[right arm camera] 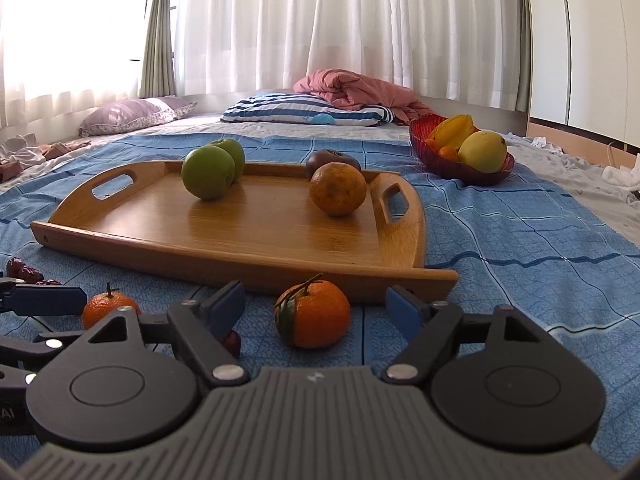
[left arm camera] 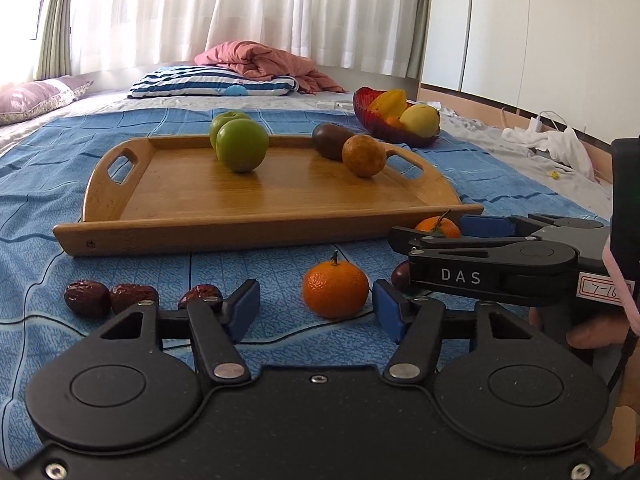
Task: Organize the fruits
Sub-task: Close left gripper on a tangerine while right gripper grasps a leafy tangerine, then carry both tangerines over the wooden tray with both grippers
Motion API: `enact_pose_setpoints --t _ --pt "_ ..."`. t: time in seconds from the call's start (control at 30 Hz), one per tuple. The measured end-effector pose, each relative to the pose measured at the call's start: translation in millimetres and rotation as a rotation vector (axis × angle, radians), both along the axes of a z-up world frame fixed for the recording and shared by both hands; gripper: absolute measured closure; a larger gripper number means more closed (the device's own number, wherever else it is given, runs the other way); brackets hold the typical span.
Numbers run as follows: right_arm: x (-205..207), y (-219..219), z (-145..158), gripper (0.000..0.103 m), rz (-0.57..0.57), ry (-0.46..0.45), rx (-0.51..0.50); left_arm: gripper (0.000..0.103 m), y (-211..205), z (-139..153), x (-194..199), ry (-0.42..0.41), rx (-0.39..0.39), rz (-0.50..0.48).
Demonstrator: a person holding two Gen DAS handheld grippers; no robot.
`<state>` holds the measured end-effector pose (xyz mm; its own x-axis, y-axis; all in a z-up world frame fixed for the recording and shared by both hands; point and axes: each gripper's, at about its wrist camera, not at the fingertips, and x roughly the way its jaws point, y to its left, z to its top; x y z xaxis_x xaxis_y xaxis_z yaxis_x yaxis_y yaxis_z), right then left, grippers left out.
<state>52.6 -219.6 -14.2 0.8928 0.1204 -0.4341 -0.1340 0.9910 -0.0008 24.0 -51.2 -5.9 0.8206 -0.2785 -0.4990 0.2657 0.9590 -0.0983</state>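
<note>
Just in front of the wooden tray, both tongs, left tongs and right tongs, gape wide around mandarins that might roll off if bumped.

The wooden tray, at the frame's centre, shows a smooth, lightly glossy grain. The blue bedspread under it is matt printed cloth. The mandarin at lower centre has dimpled, faintly shiny peel. The green apples look smooth and glossy. The red bowl at upper right looks like ribbed, translucent glass or plastic.
</note>
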Motion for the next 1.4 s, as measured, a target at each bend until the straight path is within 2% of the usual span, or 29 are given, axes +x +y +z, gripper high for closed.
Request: enact_pose_setpoints --t 0.23,0.4,0.77,0.9,1.4 --pt "1.5 -4.9 -3.1 0.030 0.001 0.023 0.028 0.054 -0.8 2.0 1.2 0.006 -0.010 -0.026" --pt "-0.4 -1.7 -3.7 0.032 0.010 0.014 0.007 0.069 -4.8 0.9 0.9 0.011 -0.001 -0.037" --pt "0.0 -2.7 -4.0 0.035 0.014 0.016 0.014 0.069 -6.0 1.2 0.0 0.011 -0.001 -0.036" --pt "-0.5 -2.1 -4.4 0.042 0.011 0.016 0.011 0.069 -6.2 1.0 -0.2 0.010 0.001 -0.036" --pt "-3.8 -1.8 -4.5 0.052 0.013 0.009 -0.004 0.069 -1.4 0.6 1.6 0.016 -0.006 -0.026"
